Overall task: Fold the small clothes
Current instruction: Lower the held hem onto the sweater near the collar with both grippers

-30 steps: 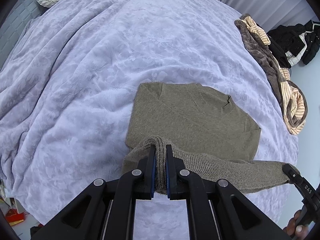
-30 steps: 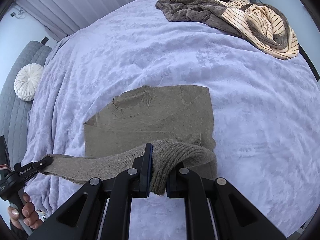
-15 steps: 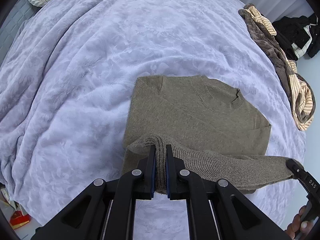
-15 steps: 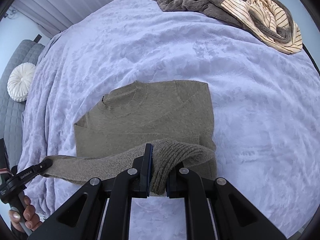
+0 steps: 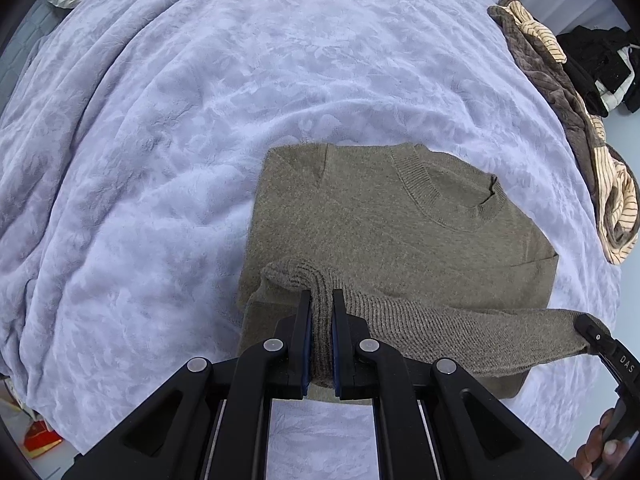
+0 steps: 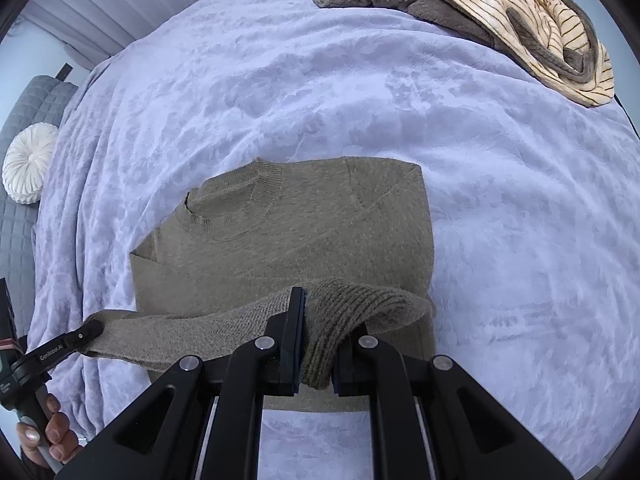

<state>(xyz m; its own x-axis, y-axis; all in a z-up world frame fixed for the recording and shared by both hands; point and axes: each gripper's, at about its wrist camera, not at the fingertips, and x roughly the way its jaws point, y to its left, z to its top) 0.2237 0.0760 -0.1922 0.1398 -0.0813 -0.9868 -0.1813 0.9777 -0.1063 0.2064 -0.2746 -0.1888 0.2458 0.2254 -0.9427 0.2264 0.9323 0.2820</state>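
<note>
Ribbed hem of the olive sweater [image 5: 400, 240], nearest each lens, pinched at its two ends: our left gripper [image 5: 321, 312] is clenched on one corner, our right gripper [image 6: 318, 320] on the other, so the hem band hangs taut between them just above the garment's body. In the left wrist view we see the tip of the right gripper at the lower right edge with part of our right hand [image 5: 596, 452]; in the right wrist view we see the left gripper's tip at the lower left with our left hand [image 6: 44, 436] on its handle. Beyond the hem, the sweater lies flat on the lavender bedspread [image 5: 180, 120], sleeves folded in, its long axis running away from us and its neckline at the far end. Only the left wrist view shows a black garment [image 5: 600, 64] past the brown-and-striped clothes pile [image 6: 520, 12] at the far edge of the bed; the right wrist view shows a grey quilted surface [image 6: 20, 120] under the round white cushion [image 6: 28, 168]
</note>
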